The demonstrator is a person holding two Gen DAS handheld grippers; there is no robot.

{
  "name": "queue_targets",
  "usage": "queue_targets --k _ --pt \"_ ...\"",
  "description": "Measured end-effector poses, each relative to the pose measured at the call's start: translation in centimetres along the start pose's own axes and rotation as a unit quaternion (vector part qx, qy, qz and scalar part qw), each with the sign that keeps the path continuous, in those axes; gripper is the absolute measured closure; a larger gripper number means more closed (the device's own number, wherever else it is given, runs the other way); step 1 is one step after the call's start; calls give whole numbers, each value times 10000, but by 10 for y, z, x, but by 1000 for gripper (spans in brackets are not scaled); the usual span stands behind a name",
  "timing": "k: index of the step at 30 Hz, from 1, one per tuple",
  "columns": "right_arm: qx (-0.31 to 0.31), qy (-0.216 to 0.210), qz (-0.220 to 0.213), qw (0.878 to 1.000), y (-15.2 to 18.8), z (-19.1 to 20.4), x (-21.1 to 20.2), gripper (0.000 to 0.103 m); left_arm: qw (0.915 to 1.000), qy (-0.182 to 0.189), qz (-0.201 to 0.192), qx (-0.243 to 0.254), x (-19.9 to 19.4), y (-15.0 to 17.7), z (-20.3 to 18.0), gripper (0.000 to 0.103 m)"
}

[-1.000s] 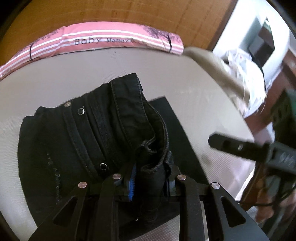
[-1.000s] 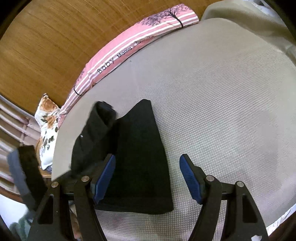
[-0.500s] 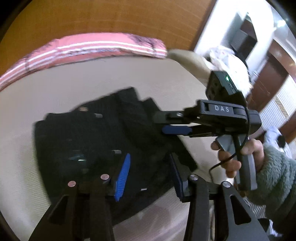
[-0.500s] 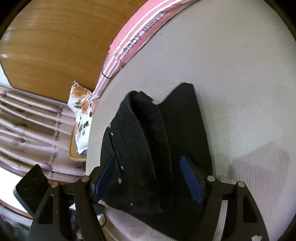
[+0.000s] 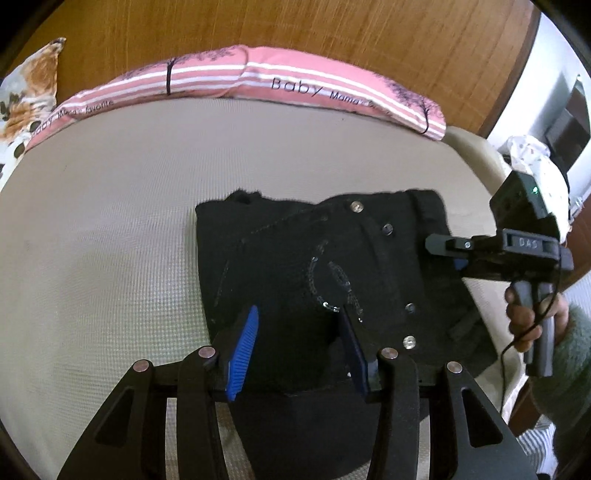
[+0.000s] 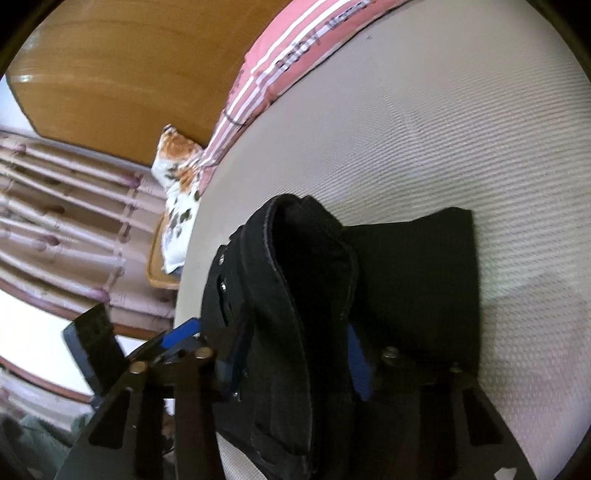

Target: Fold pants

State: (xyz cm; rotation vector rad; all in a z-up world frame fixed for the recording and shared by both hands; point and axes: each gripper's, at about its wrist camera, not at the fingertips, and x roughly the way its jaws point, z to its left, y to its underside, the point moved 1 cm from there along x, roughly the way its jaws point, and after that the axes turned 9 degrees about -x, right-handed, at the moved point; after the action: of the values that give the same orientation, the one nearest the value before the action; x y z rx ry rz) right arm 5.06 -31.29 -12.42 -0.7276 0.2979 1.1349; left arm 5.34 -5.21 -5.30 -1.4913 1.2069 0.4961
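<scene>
Black pants (image 5: 314, 258) lie folded on the beige mattress (image 5: 110, 221), studs and a chain on top. My left gripper (image 5: 295, 343) hovers over their near edge, open, its blue pads apart and pressing nothing. In the right wrist view a thick upstanding fold of the waistband (image 6: 306, 266) fills the gap of my right gripper (image 6: 295, 360), whose jaws are closing on it, both pads against the cloth. The left wrist view shows the right gripper (image 5: 447, 254) at the pants' right edge, held by a hand (image 5: 532, 314) in a green fuzzy sleeve.
A pink striped pillow (image 5: 258, 77) runs along the wooden headboard (image 5: 295, 26). A floral cushion (image 6: 177, 173) sits at the mattress corner beside pink curtains (image 6: 55, 206). White cloth (image 5: 535, 166) is piled off the right side.
The left gripper let go of the bunched waistband, opened and drew back, and the pants now lie flatter. The right gripper came down over the standing fold and narrowed onto it.
</scene>
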Motion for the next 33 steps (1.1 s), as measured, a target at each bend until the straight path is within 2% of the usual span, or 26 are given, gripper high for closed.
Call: queue_targets --k 4,6,8,13,16,20,23,25,26,27,30,33 --pt "197 39 -34 9998 0 -5 1 73 9999 -95 -39 127 9 4 -3 54" --pt "240 220 -165 9993 3 4 -1 85 9998 -132 -55 163 11 2 -5 53" --pt "219 448 -319 9982 7 17 -7 90 9998 -139 -62 150 8 0 -6 53" --pt "86 697 -697 9951 10 56 -38 93 9994 12 -297 151 -8 -11 -12 53" --pt "-14 916 -902 9917 13 66 -58 93 9981 163 -486 347 -19 -15 -23 53" --pt "292 1274 -1056 9858 23 47 -75 93 9969 278 -438 586 -15 -14 -35 53" --pt "599 1685 -995 9788 36 19 -77 93 9965 292 -55 784 1 -4 -39 53" --pt "898 1654 -961 9774 46 -4 -73 92 9956 98 261 895 20 5 -37 53" --pt "945 1601 -967 9778 46 -7 -72 87 9947 -3 349 972 28 9 -36 53" --pt "989 1626 -932 9773 46 -7 -71 77 9935 -109 410 1057 34 13 -35 53" --pt "808 1935 -826 9743 43 7 -74 71 9925 -184 343 1162 35 14 -39 53" --pt "688 2032 -806 9734 49 20 -82 65 9940 -128 450 988 32 11 -37 53"
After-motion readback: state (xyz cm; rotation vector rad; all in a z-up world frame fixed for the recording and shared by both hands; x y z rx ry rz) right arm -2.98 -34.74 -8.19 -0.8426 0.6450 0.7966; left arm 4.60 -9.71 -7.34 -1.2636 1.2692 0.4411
